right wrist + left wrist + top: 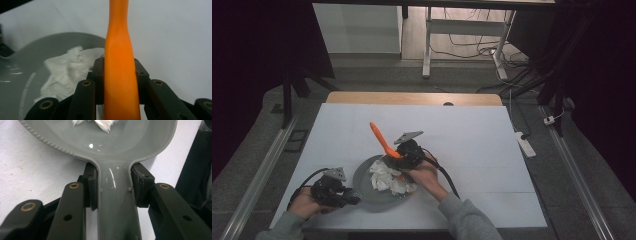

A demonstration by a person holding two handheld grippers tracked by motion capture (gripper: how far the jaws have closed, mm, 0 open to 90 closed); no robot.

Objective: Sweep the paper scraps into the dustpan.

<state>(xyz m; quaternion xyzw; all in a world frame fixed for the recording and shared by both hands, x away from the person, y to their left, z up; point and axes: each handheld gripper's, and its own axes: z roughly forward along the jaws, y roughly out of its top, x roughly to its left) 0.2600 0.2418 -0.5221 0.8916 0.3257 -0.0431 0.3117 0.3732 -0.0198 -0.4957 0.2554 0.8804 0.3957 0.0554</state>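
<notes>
Grey sleeves and two hands enter from the near edge of a white table (472, 125), each hand working a black gripper. At the person's left, the left gripper (349, 200) is clamped on the stubby handle of a grey pan (362, 186); its own view shows both pads pressed against the handle's sides, with the pan's ribbed rim (45, 141) spreading out just ahead. Crumpled white paper (387, 177) lies heaped inside the pan. Over the pan's far side, the right gripper (401, 156) grips an orange spatula (382, 140) by its handle, jaws closed on either side of the orange shaft (120, 75), whose free end slants up and away over the table. From that gripper's view the paper (67, 67) sits just left of the spatula. Black cables trail from both grippers toward the person.
</notes>
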